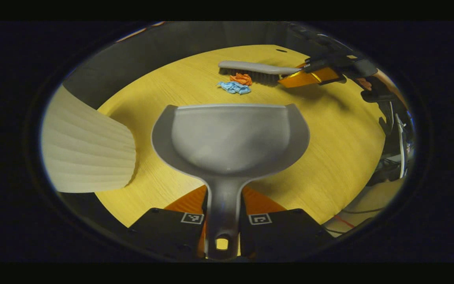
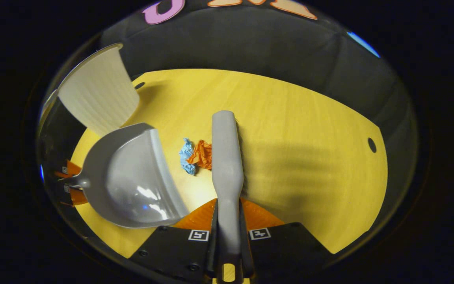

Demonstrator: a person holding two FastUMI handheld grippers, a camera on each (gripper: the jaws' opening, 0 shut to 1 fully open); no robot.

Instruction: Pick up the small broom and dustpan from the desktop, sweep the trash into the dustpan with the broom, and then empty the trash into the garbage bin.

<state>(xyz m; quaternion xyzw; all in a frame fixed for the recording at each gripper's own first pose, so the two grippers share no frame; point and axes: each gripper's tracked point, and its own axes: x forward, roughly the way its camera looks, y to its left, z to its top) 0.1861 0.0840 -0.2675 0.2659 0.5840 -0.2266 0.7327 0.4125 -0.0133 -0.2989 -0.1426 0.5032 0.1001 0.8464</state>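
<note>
The dustpan point(image 1: 231, 138) is pinched by the left gripper point(image 1: 223, 215), the broom point(image 2: 227, 157) by the right gripper point(image 2: 229, 230), with trash point(image 2: 195, 156) at the broom's 9 o'clock.

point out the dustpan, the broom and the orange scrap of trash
dustpan point(image 1: 231, 138), left gripper view, on the middle of its grey scoop
broom point(image 2: 226, 157), right gripper view, on the grey back of its head
orange scrap point(image 2: 202, 154), right gripper view, on the middle of the crumpled piece
</note>
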